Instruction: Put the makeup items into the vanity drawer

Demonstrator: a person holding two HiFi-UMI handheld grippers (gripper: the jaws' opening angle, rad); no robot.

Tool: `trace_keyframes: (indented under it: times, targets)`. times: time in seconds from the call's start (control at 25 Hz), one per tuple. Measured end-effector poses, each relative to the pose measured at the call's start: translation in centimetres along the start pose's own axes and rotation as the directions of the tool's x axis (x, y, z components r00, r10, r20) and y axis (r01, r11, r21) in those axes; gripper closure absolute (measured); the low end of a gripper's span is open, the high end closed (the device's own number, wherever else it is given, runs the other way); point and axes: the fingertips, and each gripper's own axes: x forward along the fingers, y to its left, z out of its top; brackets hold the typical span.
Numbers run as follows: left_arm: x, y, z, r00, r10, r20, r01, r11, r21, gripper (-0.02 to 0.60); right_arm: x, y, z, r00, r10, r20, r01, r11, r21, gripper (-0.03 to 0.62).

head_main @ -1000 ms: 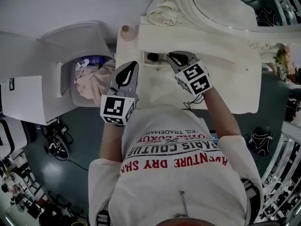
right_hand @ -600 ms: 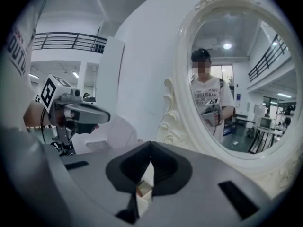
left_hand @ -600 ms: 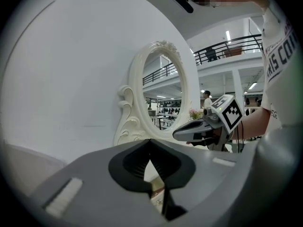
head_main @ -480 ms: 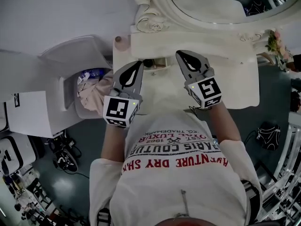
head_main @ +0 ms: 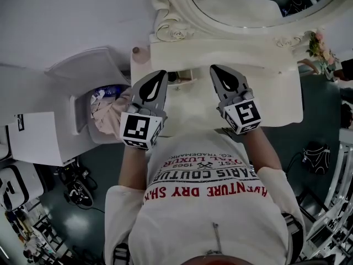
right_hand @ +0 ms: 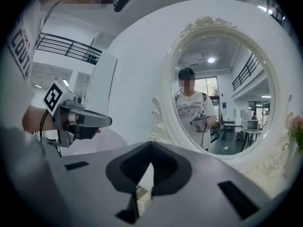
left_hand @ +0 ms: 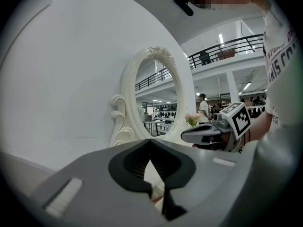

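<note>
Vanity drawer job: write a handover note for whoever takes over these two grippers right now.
Left gripper: shut, empty, just left of the drawer.
Right gripper: shut, empty, just right of the drawer.
Drawer: open, below the mirror; a dark item sits at its left end.
Tabletop: no loose makeup visible in the head view. A small round thing is at the back left corner; I cannot tell what it is.
Done: items seem to be in.
Left: check that corner thing, then probably push the drawer shut.
</note>
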Motion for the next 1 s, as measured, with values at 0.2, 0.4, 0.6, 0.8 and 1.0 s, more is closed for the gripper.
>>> trace_keyframes:
  times: [0.2, 0.4, 0.6, 0.8, 1.0]
  targets:
    - [0.0, 0.2, -0.3, 1.0, 0.007, -0.009, -0.008, 1.0, -0.01, 0.572, -0.2, -0.3, 0.8, 1.0, -0.022, 0.019, 0.022, 0.999, 0.024, 0.589]
    - [0.2, 0.4, -0.2, 1.0, 0.013, -0.006, -0.013, 1.0, -0.015, 0.572, -0.4, -0.9, 0.6, 0.999, -0.038, 0.019, 0.037, 0.998, 0.057, 0.589]
    - [0.5, 0.6, -0.5, 1.0, 0.019, -0.015, -0.019, 1.0, -0.022, 0.572, -0.4, -1.4, 0.2, 0.999, -0.047, 0.009, 0.047, 0.996, 0.07, 0.589]
    - [0.8, 0.7, -0.6, 1.0, 0.013, -0.013, -0.013, 0.999, -0.03, 0.572, 0.0, -1.1, 0.5, 0.999, -0.04, 0.016, 0.039, 0.998, 0.057, 0.589]
    - [0.9, 1.0, -0.4, 1.0, 0.017, -0.01, -0.017, 1.0, -0.021, 0.572, 0.4, -0.9, 1.0, 0.999, -0.028, 0.03, 0.026, 0.998, 0.057, 0.589]
